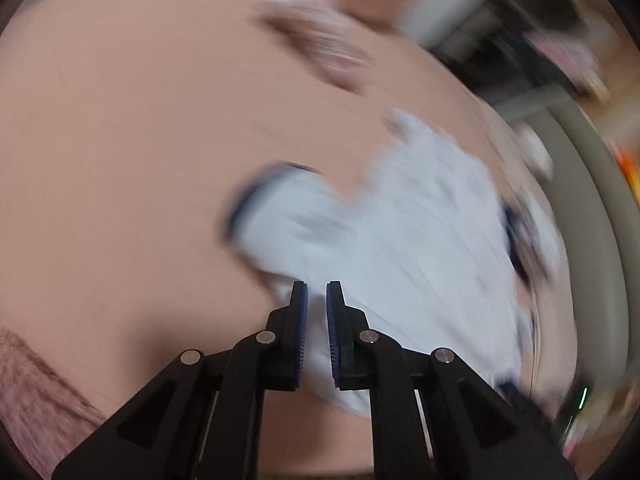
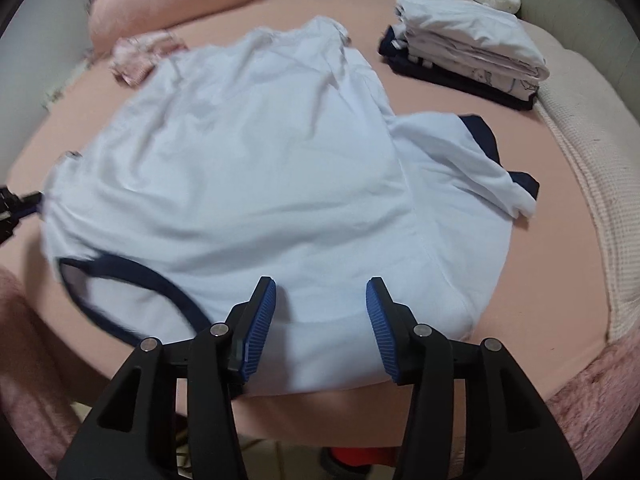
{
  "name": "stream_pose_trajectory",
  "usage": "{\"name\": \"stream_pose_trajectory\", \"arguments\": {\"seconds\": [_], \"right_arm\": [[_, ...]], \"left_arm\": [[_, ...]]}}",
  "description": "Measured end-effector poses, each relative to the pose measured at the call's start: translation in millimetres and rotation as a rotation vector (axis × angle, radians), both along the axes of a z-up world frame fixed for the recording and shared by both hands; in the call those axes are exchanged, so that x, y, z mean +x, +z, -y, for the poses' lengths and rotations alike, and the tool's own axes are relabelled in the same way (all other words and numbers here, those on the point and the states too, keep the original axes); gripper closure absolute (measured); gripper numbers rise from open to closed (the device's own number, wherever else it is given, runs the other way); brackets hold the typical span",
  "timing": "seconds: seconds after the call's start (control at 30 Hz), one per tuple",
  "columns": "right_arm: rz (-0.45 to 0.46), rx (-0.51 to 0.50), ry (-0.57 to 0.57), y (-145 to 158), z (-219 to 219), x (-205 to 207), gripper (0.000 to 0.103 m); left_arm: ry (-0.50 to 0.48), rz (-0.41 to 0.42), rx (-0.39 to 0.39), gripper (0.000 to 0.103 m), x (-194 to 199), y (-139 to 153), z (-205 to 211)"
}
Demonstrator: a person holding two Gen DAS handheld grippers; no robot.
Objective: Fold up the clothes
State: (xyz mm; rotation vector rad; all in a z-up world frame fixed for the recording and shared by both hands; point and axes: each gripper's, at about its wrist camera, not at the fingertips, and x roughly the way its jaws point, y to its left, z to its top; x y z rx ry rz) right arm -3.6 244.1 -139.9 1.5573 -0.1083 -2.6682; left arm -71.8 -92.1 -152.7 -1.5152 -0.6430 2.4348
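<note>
A pale white T-shirt (image 2: 240,168) with navy trim lies spread on the pink bed (image 2: 540,272). Its navy neckline (image 2: 132,272) is near the front left, and a navy-cuffed sleeve (image 2: 476,136) is crumpled to the right. My right gripper (image 2: 321,282) stands open above the shirt's near edge, its blue pads apart from the cloth. The left wrist view is blurred. There my left gripper (image 1: 317,286) is nearly closed with the shirt (image 1: 400,232) pinched between its pads. In the right wrist view the left gripper (image 2: 16,204) shows at the far left, at the shirt's side edge.
A stack of folded clothes (image 2: 472,52) sits at the back right. A pink pillow (image 2: 168,4) and a small pink patterned garment (image 2: 140,56) lie at the back left. A cream waffle blanket (image 2: 592,184) lines the right side and a fuzzy pink blanket (image 2: 592,392) the front edge.
</note>
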Motion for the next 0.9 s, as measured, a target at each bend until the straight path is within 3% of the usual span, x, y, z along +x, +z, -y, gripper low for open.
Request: {"name": "stream_pose_trajectory", "arguments": {"seconds": [0.1,0.17,0.2,0.33,0.37,0.43,0.6,0.7,0.73,0.77,0.8,0.83,0.9], "right_arm": [[-0.053,-0.045,0.056,14,9,5,0.055],[-0.047,-0.023,0.071,17,17,6,0.055],[-0.035,-0.006,0.068,16,20,6,0.054],[0.068,0.034,0.037,-2,10,9,0.051],[0.099,0.034,0.042,-8,8,10,0.049],[0.112,0.035,0.051,-13,5,11,0.049],[0.108,0.033,0.055,-9,3,16,0.049],[0.093,-0.002,0.046,-6,-2,17,0.049],[0.084,-0.018,0.043,-4,-3,16,0.049],[0.072,-0.027,0.044,-3,-3,16,0.049],[0.060,-0.031,0.047,-1,-2,16,0.049],[0.054,-0.027,0.056,0,1,16,0.048],[0.051,-0.004,0.084,1,10,18,0.040]], "left_arm": [[-0.155,0.017,-0.044,0.083,13,-2,-46],[-0.223,0.038,-0.092,0.064,21,-8,-73],[-0.241,0.047,-0.122,0.062,22,-11,-82],[-0.269,0.062,-0.210,0.063,27,-21,-102],[-0.279,0.080,-0.235,0.074,28,-25,-106],[-0.305,0.130,-0.273,0.081,31,-32,-110],[-0.358,0.194,-0.237,0.081,49,-30,-110],[-0.336,0.140,-0.193,0.080,53,-20,-107],[-0.325,0.110,-0.191,0.074,51,-15,-108],[-0.314,0.081,-0.204,0.058,49,-11,-111],[-0.310,0.060,-0.217,0.050,47,-9,-115],[-0.309,0.043,-0.226,0.046,44,-8,-120],[-0.333,0.048,-0.288,0.049,38,-16,-133]]}}
